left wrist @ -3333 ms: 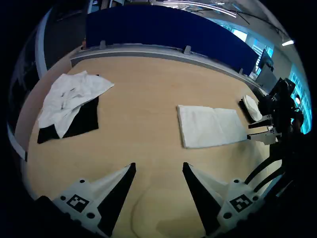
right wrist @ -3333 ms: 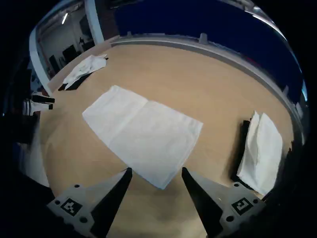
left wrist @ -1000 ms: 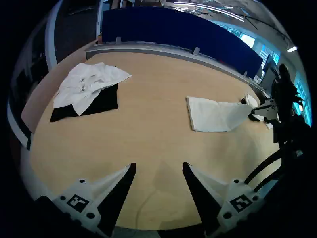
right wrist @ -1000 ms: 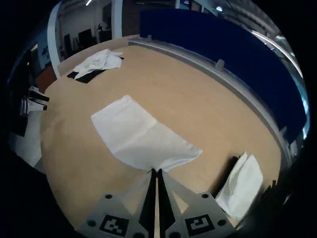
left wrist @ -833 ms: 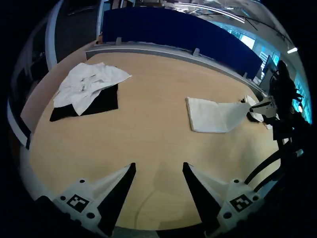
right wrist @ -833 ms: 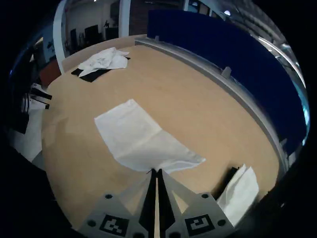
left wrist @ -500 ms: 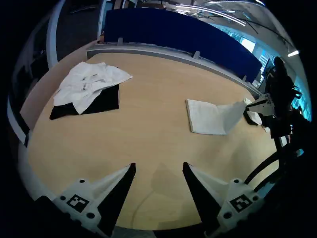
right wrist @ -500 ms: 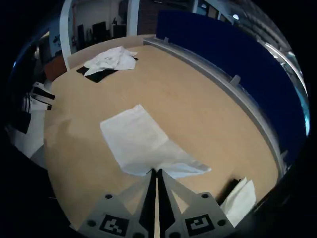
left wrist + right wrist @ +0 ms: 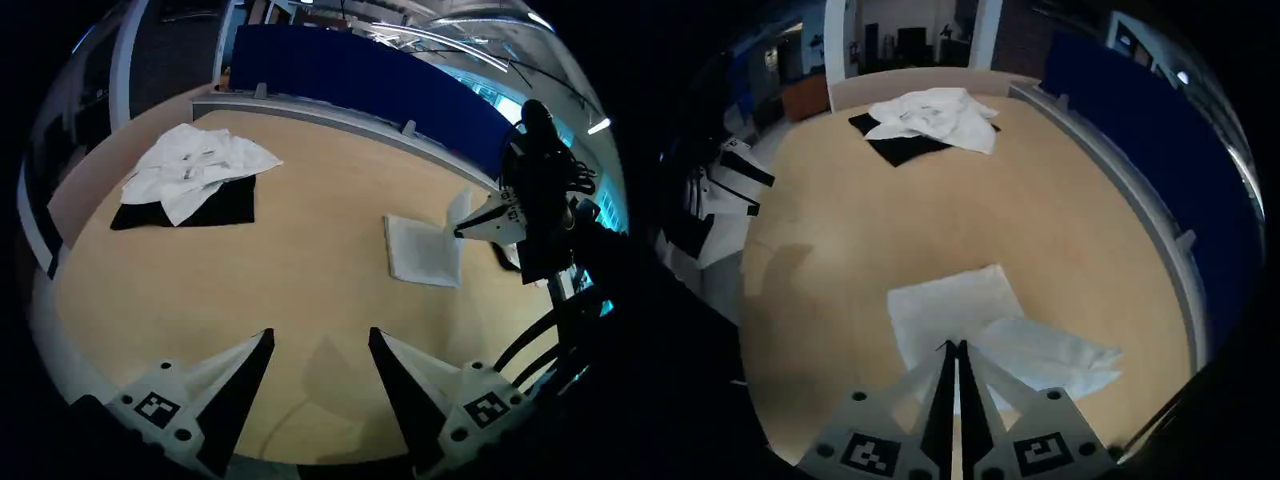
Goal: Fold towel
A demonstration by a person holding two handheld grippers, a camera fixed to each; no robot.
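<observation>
**Fold under way: free edge of towel raised, not yet laid down**

The left hand-held gripper (image 9: 320, 332) stood wide open with nothing between its fingers, over the near part of the desk (image 9: 304, 240). It had played no part in the work. Ahead of it and to its left, a pile of white cloth (image 9: 196, 164) lay on a black mat (image 9: 192, 210), well apart from the task area.

Ahead and to its right lay the towel (image 9: 424, 252). Seconds earlier this had been spread flat and long. It now covered about half that length on the desk, and its other half rose steeply to the right hand-held gripper (image 9: 460, 232).

In the right gripper view, the right hand-held gripper (image 9: 952, 344) was fully closed, its fingers pinching the towel (image 9: 952, 308) at the lifted edge. The flat half lay directly ahead of its tips.

Assessment: the right hand-held gripper had closed, lifted and carried the edge over. The fold appeared about half complete, with alignment and release outstanding.
</observation>
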